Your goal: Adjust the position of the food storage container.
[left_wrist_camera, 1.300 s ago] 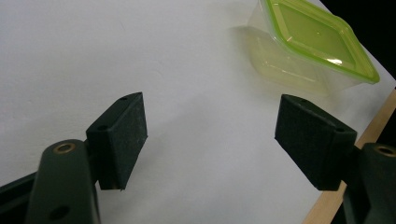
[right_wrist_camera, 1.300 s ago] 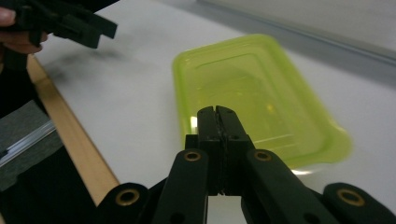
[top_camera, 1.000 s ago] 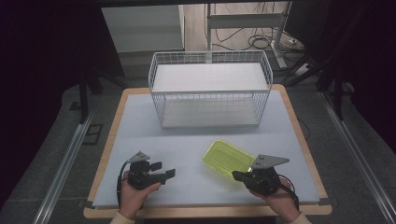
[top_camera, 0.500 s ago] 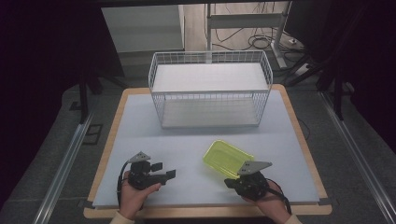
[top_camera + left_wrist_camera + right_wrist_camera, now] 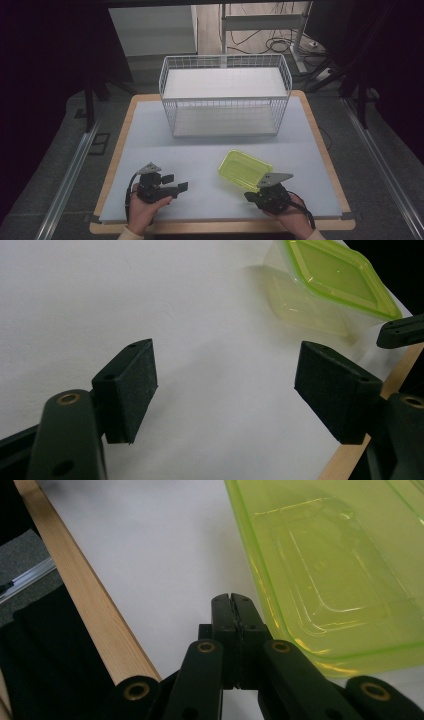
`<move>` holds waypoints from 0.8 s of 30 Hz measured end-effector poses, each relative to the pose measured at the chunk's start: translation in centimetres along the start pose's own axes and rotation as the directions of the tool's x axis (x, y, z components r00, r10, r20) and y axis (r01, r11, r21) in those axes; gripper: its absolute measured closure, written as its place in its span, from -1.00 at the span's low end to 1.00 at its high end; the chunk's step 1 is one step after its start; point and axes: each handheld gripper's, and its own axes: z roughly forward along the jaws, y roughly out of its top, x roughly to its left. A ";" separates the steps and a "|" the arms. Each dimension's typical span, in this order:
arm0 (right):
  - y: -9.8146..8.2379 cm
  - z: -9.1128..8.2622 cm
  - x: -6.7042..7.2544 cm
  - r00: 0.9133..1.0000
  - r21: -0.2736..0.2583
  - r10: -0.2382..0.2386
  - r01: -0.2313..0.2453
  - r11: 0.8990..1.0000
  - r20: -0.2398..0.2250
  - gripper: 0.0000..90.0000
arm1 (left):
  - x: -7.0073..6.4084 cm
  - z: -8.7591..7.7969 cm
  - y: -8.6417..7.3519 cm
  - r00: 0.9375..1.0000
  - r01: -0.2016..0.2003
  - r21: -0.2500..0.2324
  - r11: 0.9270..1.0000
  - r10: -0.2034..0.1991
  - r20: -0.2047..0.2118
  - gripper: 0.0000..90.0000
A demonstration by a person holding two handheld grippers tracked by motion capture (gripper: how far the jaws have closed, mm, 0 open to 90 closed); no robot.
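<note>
My right gripper (image 5: 232,600), its 2 jaws pressed together, sits beside the green container (image 5: 340,565), seemingly to nudge it; my left gripper (image 5: 225,385) waits spread.

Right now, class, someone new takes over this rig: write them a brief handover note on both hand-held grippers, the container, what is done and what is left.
Left hand-held gripper: open, holding nothing, low over the table.
Right hand-held gripper: shut, holding nothing, tips beside the container's near edge.
Container: yellow-green, lid on, on the table in front of the wire basket.
Done: nothing gripped yet.
Left: probably open the right jaws, grip the container and move it, perhaps into the basket.
</note>
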 end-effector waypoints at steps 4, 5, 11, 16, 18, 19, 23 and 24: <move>-0.3 -0.4 -0.8 1.000 -0.005 0.011 -0.011 1.000 0.004 1.00 | 0.0 0.0 0.0 1.000 -0.001 0.000 1.000 0.001 -0.001 -0.44; -0.4 -0.5 -1.0 1.000 -0.005 0.014 -0.014 1.000 0.008 0.99 | 0.0 0.0 0.0 1.000 -0.002 0.001 1.000 0.002 -0.001 -0.44; -0.7 -1.0 -2.3 0.999 0.002 0.027 -0.028 1.000 0.033 1.00 | 0.0 0.0 0.0 1.000 -0.002 0.004 1.000 0.002 0.000 -0.44; -0.8 -1.4 -3.1 0.998 0.003 0.046 -0.046 0.999 0.051 1.00 | 0.2 -0.1 0.0 1.000 0.005 -0.001 1.000 -0.005 -0.002 -0.44; -0.9 -1.4 -3.3 0.997 0.002 0.053 -0.053 0.999 0.055 1.00 | 0.2 -0.1 0.0 1.000 0.006 -0.002 1.000 -0.006 -0.002 -0.44; -0.9 -1.5 -3.7 0.996 0.003 0.064 -0.065 0.998 0.062 1.00 | 0.2 0.0 0.0 1.000 0.005 -0.002 1.000 -0.005 -0.003 -0.44; -1.1 -1.6 -4.2 0.994 0.005 0.078 -0.078 0.997 0.071 1.00 | 0.2 0.0 0.0 1.000 0.002 0.002 1.000 -0.002 -0.004 -0.44; -1.0 -1.6 -4.4 0.994 0.004 0.082 -0.083 0.997 0.074 1.00 | 0.2 0.0 0.0 1.000 0.002 0.002 1.000 -0.002 -0.004 -0.44</move>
